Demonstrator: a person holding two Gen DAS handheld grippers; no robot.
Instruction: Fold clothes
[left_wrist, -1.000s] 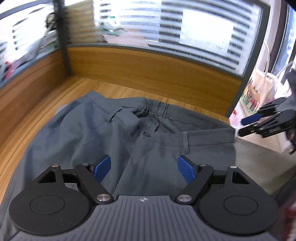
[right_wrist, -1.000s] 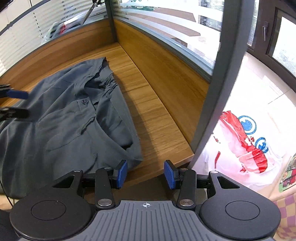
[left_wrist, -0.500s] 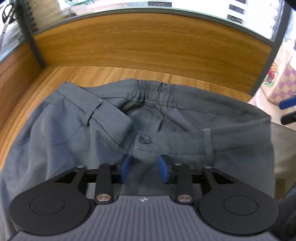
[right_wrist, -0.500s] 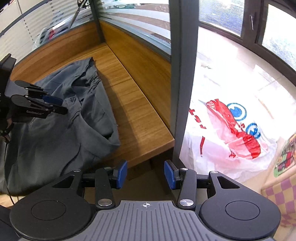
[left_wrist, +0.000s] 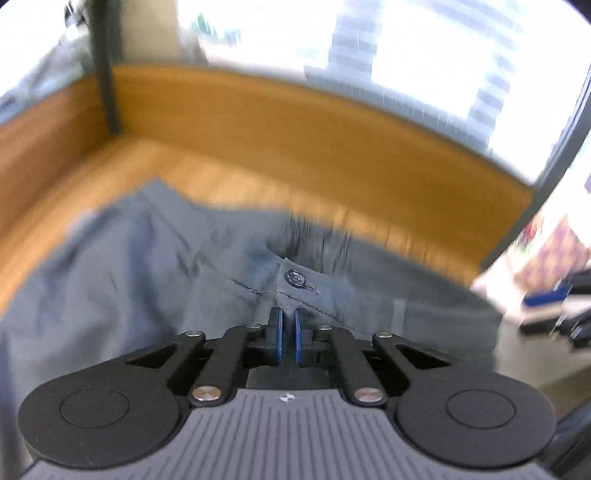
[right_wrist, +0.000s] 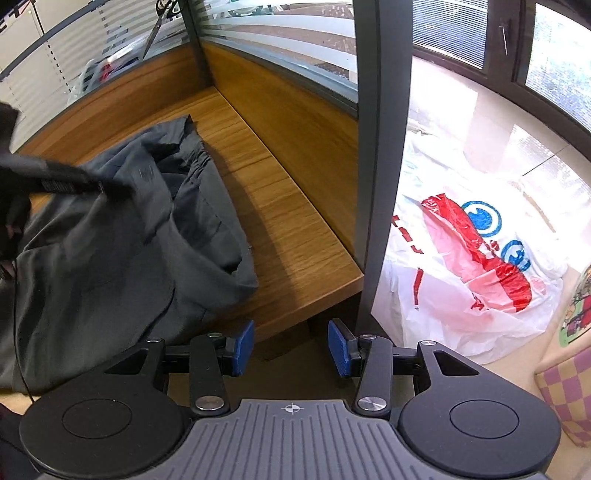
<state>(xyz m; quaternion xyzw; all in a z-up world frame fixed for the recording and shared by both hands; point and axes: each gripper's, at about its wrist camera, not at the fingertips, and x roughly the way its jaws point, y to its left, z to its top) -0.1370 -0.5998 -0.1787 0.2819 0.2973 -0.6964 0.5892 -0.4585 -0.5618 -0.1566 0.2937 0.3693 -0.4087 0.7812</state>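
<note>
Grey trousers lie crumpled on a wooden desk. My left gripper is shut on the trousers' waistband just below the button and lifts the cloth; this view is blurred by motion. In the right wrist view the trousers hang over the desk's front edge, and the left gripper pinches the waistband. My right gripper is open and empty, off the desk's front right corner.
Wooden partition walls with glass above enclose the desk. A dark post stands at the desk's right end. A white plastic bag with red and blue print lies on the floor to the right.
My left gripper has closed fully on the waistband under the button and is pulling it up. My right gripper has stayed open off the desk's corner.
</note>
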